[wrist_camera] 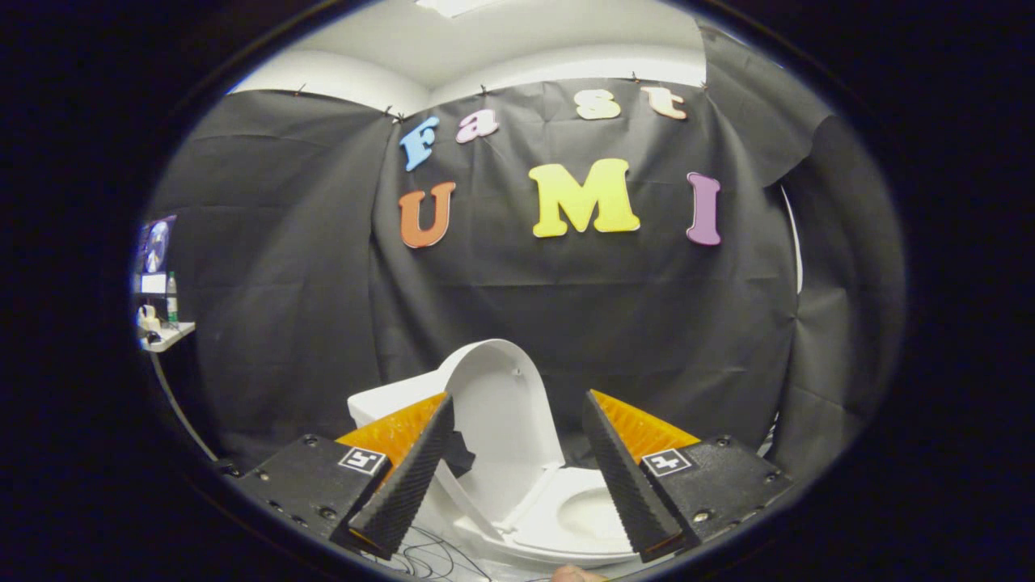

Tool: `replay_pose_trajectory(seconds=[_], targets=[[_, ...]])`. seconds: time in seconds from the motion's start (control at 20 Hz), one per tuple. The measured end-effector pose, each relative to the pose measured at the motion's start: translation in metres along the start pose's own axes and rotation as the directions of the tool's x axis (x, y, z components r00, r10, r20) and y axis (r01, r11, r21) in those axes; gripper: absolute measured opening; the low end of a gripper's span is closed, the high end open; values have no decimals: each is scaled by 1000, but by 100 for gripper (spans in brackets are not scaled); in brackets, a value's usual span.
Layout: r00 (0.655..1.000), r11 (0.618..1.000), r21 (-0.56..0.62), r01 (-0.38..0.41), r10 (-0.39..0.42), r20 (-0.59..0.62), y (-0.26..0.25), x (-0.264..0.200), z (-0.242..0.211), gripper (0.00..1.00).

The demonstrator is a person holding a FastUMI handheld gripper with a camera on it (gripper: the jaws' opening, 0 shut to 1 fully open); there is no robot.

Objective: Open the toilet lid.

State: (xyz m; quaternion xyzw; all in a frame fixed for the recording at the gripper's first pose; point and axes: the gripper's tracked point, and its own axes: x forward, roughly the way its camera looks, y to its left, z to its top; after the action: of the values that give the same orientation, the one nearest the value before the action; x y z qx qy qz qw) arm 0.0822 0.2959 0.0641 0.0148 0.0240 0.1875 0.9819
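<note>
A white toilet (558, 517) stands below and ahead of my fingers. Its lid (501, 412) is raised upright, leaning back toward the tank (380, 404), and the seat ring and bowl (594, 509) lie exposed. My gripper (517, 408) hangs above the bowl, open, with a wide gap between its fingers. The raised lid shows through that gap, beyond the fingertips, and neither finger touches it. The left finger (412, 477) hides part of the tank and the lid's lower left edge.
Black cloth walls close in the booth behind and beside the toilet. Thin dark cables (420, 558) trail on the floor in front of the toilet base. A small shelf (166, 331) with a bottle sits far off beyond the cloth's edge. A fingertip (570, 574) pokes in under the gripper.
</note>
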Motion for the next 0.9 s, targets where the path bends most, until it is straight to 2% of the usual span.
replay_pose_trajectory(seconds=[0.3, 0.6, 0.9], targets=[[997, 997, -61, 48, -43, 70, -43, -40, 17, 100], [989, 995, -21, 99, -96, 115, -86, -75, 37, 99], [983, 988, -22, 150, -147, 108, -121, -99, 30, 100]])
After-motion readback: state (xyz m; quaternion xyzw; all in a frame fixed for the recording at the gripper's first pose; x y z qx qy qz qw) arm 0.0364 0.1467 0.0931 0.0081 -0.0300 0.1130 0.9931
